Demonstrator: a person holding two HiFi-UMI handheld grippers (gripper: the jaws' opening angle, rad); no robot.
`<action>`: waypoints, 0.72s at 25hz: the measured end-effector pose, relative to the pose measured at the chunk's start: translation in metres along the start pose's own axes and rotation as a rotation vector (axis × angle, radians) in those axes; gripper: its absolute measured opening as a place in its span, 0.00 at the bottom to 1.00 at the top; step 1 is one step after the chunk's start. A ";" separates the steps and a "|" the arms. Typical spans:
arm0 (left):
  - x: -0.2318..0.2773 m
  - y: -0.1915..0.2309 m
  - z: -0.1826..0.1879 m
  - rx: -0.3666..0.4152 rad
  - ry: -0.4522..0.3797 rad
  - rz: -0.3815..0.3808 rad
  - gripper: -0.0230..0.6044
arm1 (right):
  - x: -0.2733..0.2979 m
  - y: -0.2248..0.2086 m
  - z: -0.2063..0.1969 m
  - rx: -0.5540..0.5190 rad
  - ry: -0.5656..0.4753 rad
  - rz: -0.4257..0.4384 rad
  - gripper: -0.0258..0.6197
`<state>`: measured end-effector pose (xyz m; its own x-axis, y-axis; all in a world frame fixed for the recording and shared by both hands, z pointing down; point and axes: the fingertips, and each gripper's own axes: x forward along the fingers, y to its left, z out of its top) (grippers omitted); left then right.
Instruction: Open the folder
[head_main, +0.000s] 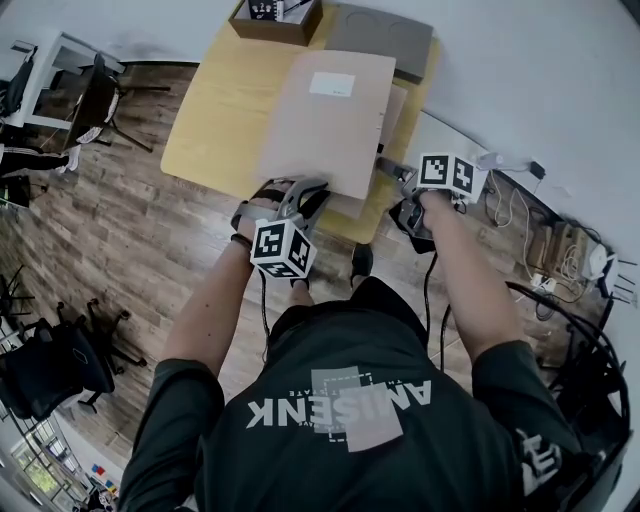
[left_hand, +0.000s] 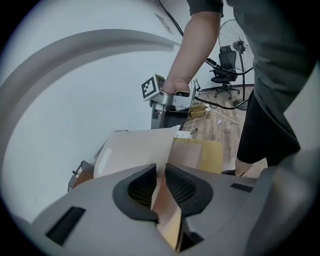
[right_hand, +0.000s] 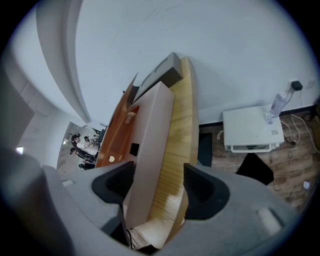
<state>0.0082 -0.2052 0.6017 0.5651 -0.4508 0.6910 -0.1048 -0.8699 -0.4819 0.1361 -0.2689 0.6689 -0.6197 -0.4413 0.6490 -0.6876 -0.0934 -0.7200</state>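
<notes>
Left gripper view alone shows the left claw (left_hand: 161, 176) pinching the folder (left_hand: 135, 150) cover; the right claw (right_hand: 159, 180) stands wide astride the tabletop (right_hand: 178, 145) edge.

I count one folder (head_main: 330, 120) on one worktop (head_main: 215, 120), with one cardboard box (head_main: 275, 22) and one flat grey case (head_main: 385, 35) at the far edge. I hold two grippers, one left gripper (head_main: 305, 190) and one right gripper (head_main: 385, 168). Each carries one marker cube (head_main: 282, 250).
</notes>
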 end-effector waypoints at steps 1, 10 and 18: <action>-0.002 -0.001 -0.002 -0.014 -0.001 0.002 0.13 | 0.000 0.000 0.000 -0.005 0.004 0.000 0.51; -0.026 0.017 -0.008 -0.207 -0.035 0.121 0.10 | 0.003 0.000 0.002 -0.025 0.020 0.004 0.51; -0.055 0.050 -0.006 -0.378 -0.089 0.404 0.10 | 0.004 0.001 0.002 -0.043 0.041 -0.003 0.51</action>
<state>-0.0332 -0.2249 0.5430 0.4841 -0.7588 0.4357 -0.6040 -0.6501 -0.4611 0.1340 -0.2725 0.6704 -0.6320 -0.4040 0.6613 -0.7044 -0.0562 -0.7075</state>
